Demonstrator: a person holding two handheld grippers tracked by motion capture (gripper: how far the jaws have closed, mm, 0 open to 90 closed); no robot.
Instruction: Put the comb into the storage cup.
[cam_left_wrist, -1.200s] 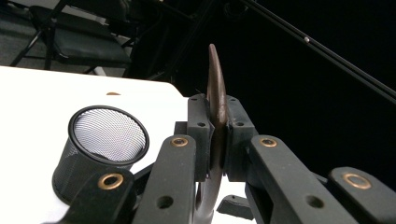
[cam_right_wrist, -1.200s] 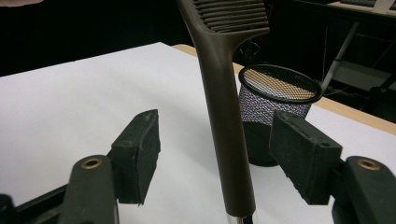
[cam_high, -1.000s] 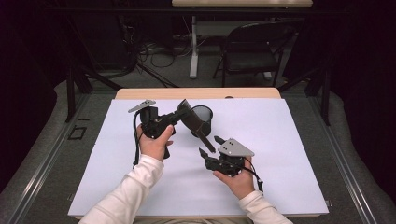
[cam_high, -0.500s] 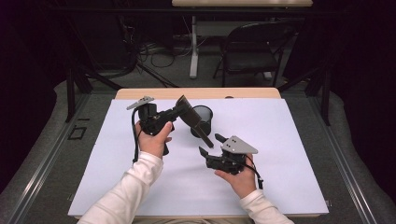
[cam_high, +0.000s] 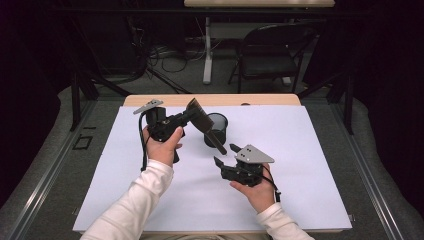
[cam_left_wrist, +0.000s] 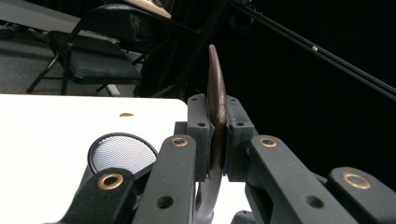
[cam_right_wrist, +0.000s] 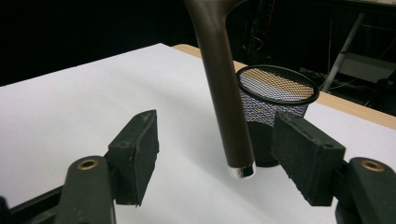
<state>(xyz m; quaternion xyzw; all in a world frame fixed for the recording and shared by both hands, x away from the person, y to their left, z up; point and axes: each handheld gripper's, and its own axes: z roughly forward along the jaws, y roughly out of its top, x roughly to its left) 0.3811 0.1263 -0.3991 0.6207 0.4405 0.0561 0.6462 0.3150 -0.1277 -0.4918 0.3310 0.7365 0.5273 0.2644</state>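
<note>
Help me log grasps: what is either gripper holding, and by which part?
The left gripper clamps the spatula by its flat blade; the right gripper holds nothing.

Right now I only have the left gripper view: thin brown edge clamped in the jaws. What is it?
Observer: A brown tool, held by its flat head in the left gripper; its handle slants down toward the right gripper.
Operator: Right one gripping it?
Observer: No. The handle's tip sits between its pads, untouched; the jaws have just been closing.
Operator: Mesh cup?
Observer: The mesh cup stands upright just behind the handle.
</note>
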